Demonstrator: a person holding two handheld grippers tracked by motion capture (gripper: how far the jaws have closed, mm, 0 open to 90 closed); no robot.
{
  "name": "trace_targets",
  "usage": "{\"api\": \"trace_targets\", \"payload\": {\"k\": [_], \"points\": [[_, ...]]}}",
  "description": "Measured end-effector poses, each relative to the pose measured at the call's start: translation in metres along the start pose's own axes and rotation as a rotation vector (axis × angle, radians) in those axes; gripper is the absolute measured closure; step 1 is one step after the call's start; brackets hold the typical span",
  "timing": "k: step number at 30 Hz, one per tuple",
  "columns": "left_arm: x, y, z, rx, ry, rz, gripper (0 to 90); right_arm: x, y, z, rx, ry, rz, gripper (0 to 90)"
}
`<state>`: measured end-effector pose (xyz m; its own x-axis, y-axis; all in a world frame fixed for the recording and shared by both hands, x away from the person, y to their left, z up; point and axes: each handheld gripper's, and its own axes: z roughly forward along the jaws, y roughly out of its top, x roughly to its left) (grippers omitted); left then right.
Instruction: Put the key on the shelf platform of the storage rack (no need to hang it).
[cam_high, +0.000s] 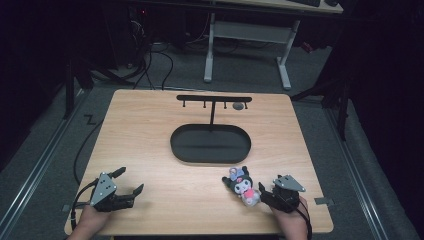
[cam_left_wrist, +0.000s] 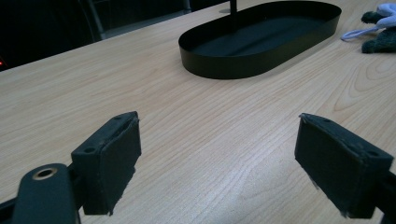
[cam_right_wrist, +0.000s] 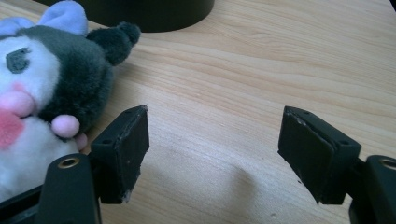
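Observation:
A small plush toy (cam_high: 242, 186) with black ears, a white face and a pink body lies on the wooden table near its front right. My right gripper (cam_high: 262, 194) rests just right of it, jaws open and pointed at it. In the right gripper view the plush toy (cam_right_wrist: 51, 79) sits outside the left pad (cam_right_wrist: 123, 149), close against it, and bare wood shows between the jaws of the right gripper (cam_right_wrist: 212, 140). My left gripper (cam_high: 131, 179) lies at the front left, open and holding nothing. The left gripper (cam_left_wrist: 217, 149) also has only wood between its pads.
A black oval tray (cam_high: 175, 145) sits mid-table, with a black T-shaped hook stand (cam_high: 214, 99) rising from its far side. A small grey round piece (cam_high: 239, 106) hangs at the stand's right end. The tray (cam_left_wrist: 219, 70) lies ahead of the left gripper.

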<state>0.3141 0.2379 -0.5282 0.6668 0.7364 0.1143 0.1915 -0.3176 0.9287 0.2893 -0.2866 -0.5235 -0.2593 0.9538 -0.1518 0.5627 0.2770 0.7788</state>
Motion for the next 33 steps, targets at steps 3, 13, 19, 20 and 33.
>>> {"api": "trace_targets", "payload": {"k": [3, 13, 19, 20, 33], "points": [[0.0, 0.0, 0.0, -0.001, 0.001, -0.004, 15.4, 0.0, 0.0, 0.0, -0.001, 0.006, 0.01, 24.3], [0.001, 0.0, 0.001, 0.002, 0.0, -0.006, 15.4, -0.006, -0.004, -0.003, -0.012, 0.01, 0.05, 23.3], [0.001, 0.0, 0.002, 0.004, 0.003, -0.012, 15.4, -0.007, -0.003, -0.003, -0.024, 0.003, 0.048, 23.1], [0.002, 0.001, 0.002, 0.008, 0.01, -0.019, 15.4, -0.008, -0.002, -0.004, -0.035, 0.01, 0.063, 23.1], [0.0, 0.0, 0.001, 0.009, 0.016, -0.01, 15.4, -0.019, -0.003, -0.008, -0.009, 0.04, 0.104, 22.0]]}}
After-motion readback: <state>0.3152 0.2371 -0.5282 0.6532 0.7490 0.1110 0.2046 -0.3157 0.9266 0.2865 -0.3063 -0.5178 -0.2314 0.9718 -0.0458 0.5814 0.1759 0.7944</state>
